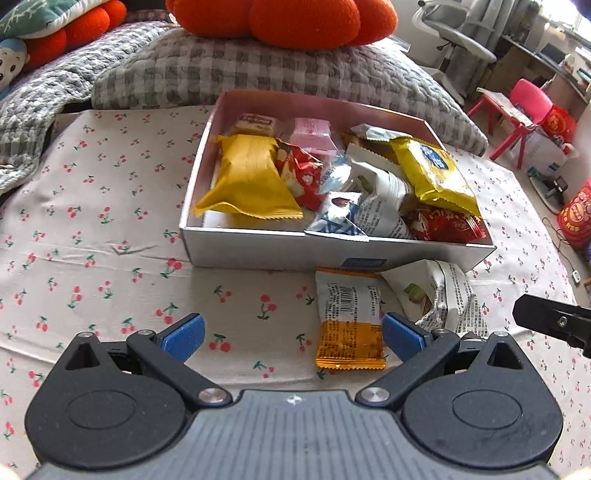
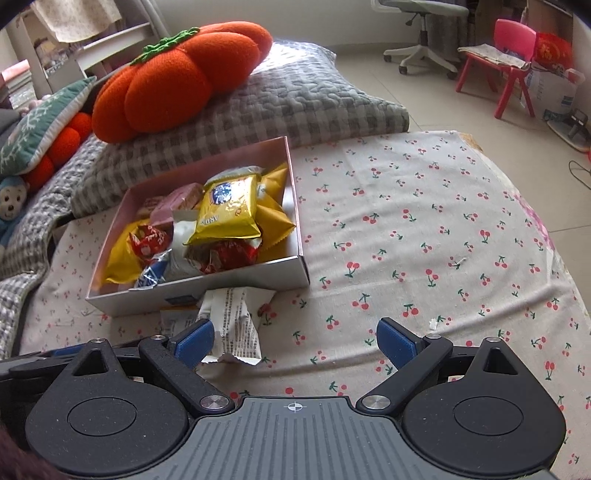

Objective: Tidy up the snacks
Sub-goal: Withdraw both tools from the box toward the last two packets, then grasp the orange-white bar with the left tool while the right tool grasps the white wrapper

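A white box (image 1: 258, 247) full of several snack packets stands on the cherry-print cloth (image 1: 92, 240). In front of it lie an orange-and-white packet (image 1: 349, 317) and a crumpled white packet (image 1: 443, 295). My left gripper (image 1: 293, 338) is open and empty, its right pad next to the orange-and-white packet. My right gripper (image 2: 295, 341) is open and empty, its left pad beside the white packet (image 2: 232, 325). The box (image 2: 236, 286) shows in the right wrist view too, with the orange-and-white packet (image 2: 177, 317) partly hidden behind my left finger. The right gripper's finger (image 1: 554, 321) shows at the left view's right edge.
A grey checked quilt (image 1: 258, 74) and an orange pumpkin cushion (image 2: 177, 77) lie behind the box. A red child's chair (image 2: 509, 59) and an office chair (image 2: 421, 22) stand on the floor beyond. The cloth's edge (image 2: 546, 236) drops off at the right.
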Demonstrator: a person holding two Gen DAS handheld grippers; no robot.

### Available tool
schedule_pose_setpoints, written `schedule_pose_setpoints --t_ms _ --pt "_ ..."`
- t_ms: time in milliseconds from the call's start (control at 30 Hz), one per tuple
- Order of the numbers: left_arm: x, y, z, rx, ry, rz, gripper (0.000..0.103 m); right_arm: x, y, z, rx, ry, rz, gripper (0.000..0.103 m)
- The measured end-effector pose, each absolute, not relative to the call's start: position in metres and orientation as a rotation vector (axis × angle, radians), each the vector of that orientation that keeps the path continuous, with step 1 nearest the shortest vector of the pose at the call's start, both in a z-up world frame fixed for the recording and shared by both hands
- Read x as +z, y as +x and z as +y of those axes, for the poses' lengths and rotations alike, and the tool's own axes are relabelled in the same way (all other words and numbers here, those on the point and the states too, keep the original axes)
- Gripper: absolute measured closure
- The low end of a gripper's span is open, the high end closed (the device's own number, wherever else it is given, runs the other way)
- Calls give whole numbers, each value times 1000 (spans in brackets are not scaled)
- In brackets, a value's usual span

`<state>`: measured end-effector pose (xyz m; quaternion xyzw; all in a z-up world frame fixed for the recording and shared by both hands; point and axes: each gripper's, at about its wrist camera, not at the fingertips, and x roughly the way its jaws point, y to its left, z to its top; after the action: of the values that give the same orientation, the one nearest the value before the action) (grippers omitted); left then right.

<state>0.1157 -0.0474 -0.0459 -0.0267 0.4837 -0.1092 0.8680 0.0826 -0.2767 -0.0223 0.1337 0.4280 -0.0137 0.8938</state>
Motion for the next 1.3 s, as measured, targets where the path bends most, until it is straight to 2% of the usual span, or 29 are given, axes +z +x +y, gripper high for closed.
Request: schedule_pose_setpoints --t_ms 233,433,633,800,1300 --pt "-58 124 -59 -225 -51 999 6 -28 89 -275 -28 280 903 7" --pt "-61 127 -69 -255 -67 987 16 -32 94 -276 -32 290 913 7" --pt "-61 129 -78 -258 -4 964 31 -36 98 -277 -42 300 922 7" --pt "-60 130 -73 -247 43 950 59 -39 101 -276 -46 329 927 7" --pt "-50 125 -33 -226 13 970 62 -52 119 -249 -21 343 960 7"
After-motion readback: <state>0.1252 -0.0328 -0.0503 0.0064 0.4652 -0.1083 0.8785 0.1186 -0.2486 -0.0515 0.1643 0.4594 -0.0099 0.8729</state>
